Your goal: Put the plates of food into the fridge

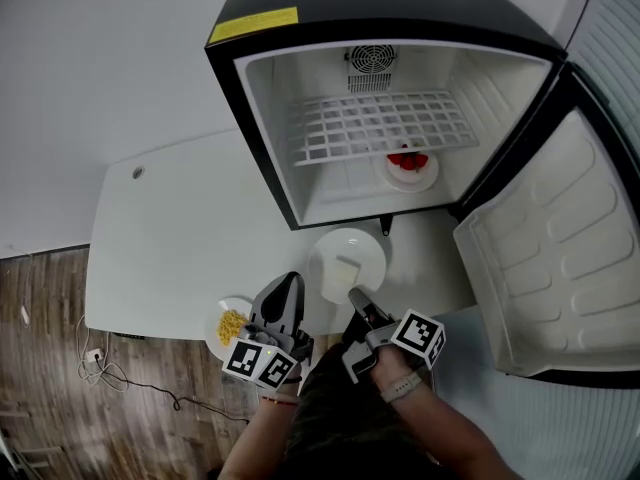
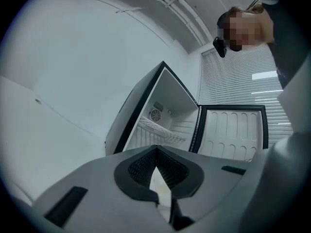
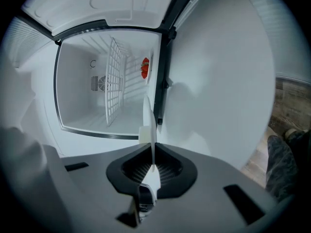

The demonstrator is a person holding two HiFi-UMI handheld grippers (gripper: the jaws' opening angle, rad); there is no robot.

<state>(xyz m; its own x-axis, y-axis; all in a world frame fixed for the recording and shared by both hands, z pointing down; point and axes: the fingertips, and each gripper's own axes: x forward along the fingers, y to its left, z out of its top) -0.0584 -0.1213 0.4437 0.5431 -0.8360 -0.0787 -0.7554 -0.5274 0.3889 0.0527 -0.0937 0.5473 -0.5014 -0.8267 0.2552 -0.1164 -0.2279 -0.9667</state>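
While my right tongs (image 1: 356,297) are gripping the rim of the plate with a pale block (image 1: 345,248) before the open fridge (image 1: 400,3) (left tongs (image 1: 293,279) closed, seemingly empty), I'm likely sliding it inside next.

The white table (image 1: 170,248) stands on a brown wood floor (image 1: 40,368). A small black fridge (image 1: 400,8) sits on the table at the back. Its door (image 1: 560,258) is wide open to the right. Near the front edge of the table lies a plate of yellow food (image 1: 230,325). Inside the fridge, a plate with red food (image 1: 410,168) sits on the bottom, under the wire shelf (image 1: 380,123). A white plug (image 1: 94,355) with thin wires lies on the floor by the table.
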